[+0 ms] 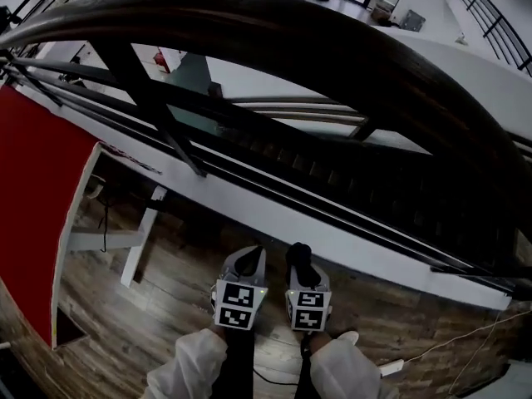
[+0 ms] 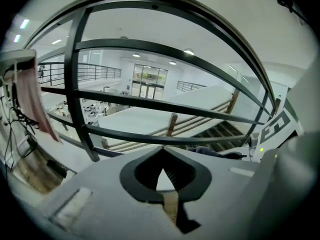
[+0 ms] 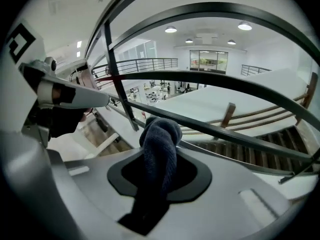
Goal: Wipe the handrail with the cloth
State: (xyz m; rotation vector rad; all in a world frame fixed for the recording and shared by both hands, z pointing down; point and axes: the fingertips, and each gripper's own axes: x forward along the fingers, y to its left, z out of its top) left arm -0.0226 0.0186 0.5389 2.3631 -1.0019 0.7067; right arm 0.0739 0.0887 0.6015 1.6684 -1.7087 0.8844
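**Cloth gripped, rail untouched**

The right gripper (image 1: 301, 258) is clamped on the dark cloth (image 3: 160, 143), held low and well clear of the curving handrail (image 1: 332, 48). The left gripper (image 1: 248, 261) is pinched together, empty as far as this gloom shows. Best play: raise the cloth's bulge onto the rail top, press firmly, sweep lengthwise.

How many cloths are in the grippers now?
1: a dark cloth clamped by the right gripper, clear of the handrail. The left gripper is shut, with nothing in its jaws.
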